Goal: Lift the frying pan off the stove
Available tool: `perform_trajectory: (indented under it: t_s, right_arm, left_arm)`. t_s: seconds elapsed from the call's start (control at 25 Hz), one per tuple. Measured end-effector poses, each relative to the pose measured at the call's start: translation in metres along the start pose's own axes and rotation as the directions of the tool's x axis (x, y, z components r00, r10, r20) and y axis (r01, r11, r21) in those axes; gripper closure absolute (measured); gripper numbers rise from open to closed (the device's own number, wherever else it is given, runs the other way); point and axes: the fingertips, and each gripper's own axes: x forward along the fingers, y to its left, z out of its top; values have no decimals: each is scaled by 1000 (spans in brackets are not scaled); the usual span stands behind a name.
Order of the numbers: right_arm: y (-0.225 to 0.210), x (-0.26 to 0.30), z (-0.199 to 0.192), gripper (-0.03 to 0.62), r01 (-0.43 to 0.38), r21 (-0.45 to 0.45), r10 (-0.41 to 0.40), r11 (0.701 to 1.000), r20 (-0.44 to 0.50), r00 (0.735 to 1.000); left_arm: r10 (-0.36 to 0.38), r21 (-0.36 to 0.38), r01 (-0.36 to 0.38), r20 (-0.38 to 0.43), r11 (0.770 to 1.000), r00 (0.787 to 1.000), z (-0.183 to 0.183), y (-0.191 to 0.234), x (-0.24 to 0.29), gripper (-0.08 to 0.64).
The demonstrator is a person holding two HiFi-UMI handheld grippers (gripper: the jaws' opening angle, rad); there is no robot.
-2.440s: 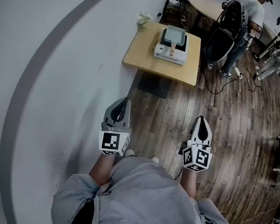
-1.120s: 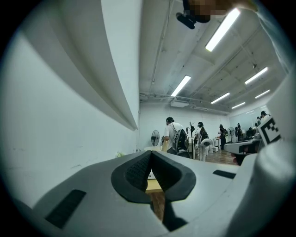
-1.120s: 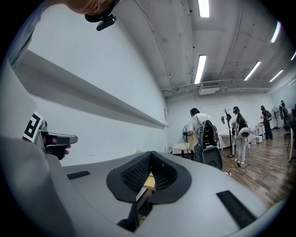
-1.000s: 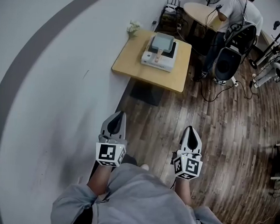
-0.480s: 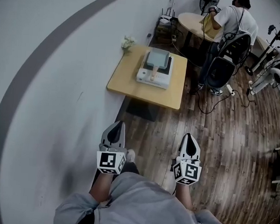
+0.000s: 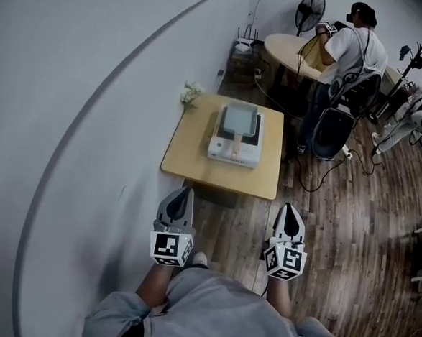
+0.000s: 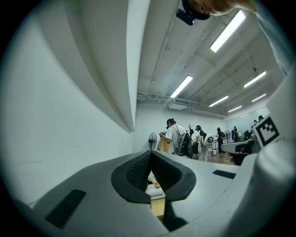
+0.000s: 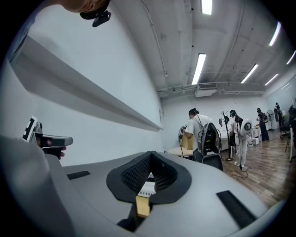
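Seen from above, a person stands on a wooden floor point(image 6: 336, 230) beside a pale curved wall point(image 6: 70, 118), holding both tools close to the body. At the left, the left claw point(image 6: 186, 195) is pressed together and holds nothing. Ahead of it, well apart from both tools, a low wooden tabletop point(image 6: 190, 152) stands against the wall and carries a white stove point(image 6: 230, 155). The frying pan point(image 6: 239, 119), a square grey-blue one, sits on top of the stove, and its pale handle point(image 6: 233, 143) points back toward the person. A small bunch of white flowers point(image 6: 191, 93) lies at the tabletop's far left corner. At the right, the right claw point(image 6: 288, 209) is likewise pressed together and empty. Further right and behind, another person point(image 6: 353, 44) stands at a round table near a black chair point(image 6: 332, 133). The step in hand appears to be the approach, with the lift not yet begun. To do it well, the person likely needs to step closer, spread one claw before it reaches the handle, pinch the handle squarely across its width, and raise the frying pan straight up and level so the stove is not dragged along.
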Motion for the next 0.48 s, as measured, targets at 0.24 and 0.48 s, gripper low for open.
perform_trajectory:
  t_s: [0.24,0.48]
  right_arm:
    - [21,48,-18,594,14,-5,-14,1000,-33,999]
    - [26,83,-29,594,16,-10,-16,1000,-65,998]
  left_arm:
    - [-33,-4,33,-22,999,999,-10,36,41,558]
    - [-54,-31,52,-47,998,997,-20,51,73,558]
